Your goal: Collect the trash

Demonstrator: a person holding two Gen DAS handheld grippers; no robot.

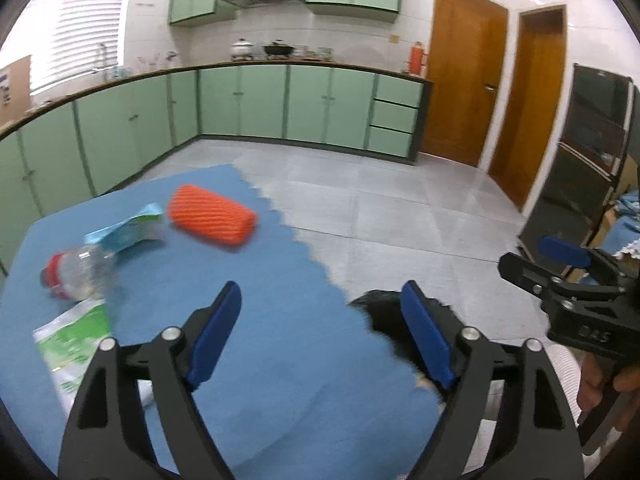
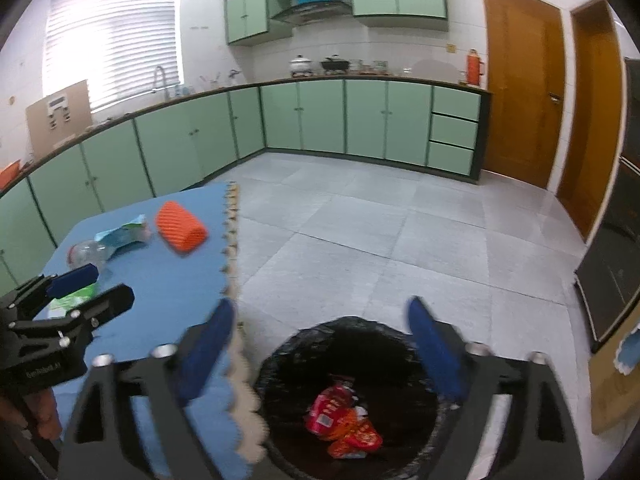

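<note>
Red and orange snack wrappers point(image 2: 343, 420) lying at the bottom of a black-lined trash bin point(image 2: 420, 364), on the floor just off the scalloped edge of the blue-covered surface point(image 2: 168, 272). Above the bin, at 6 o'clock in the right wrist view, right hand-held gripper point(image 2: 320, 356), released, blue pads spread wide with nothing between them. On the surface, toward 10 o'clock from the bin: orange ribbed foam sleeve point(image 2: 182, 227), lying on its side; just left of it a light-blue crumpled wrapper point(image 2: 122, 235), touching a clear plastic bottle point(image 2: 86, 254) with a red cap, also on its side. Near the surface's left edge, a green-and-white packet point(image 1: 72, 340), flat, close to the bottle. Left hand-held gripper point(image 1: 320, 336) over the near part of the surface, likewise released and grasping nothing, right pad overlapping the bin's dark rim in its own view. Beyond, at 12 o'clock, green kitchen cabinets point(image 1: 280, 100) along the wall; at 2 o'clock, two wooden doors point(image 1: 464, 92).
</note>
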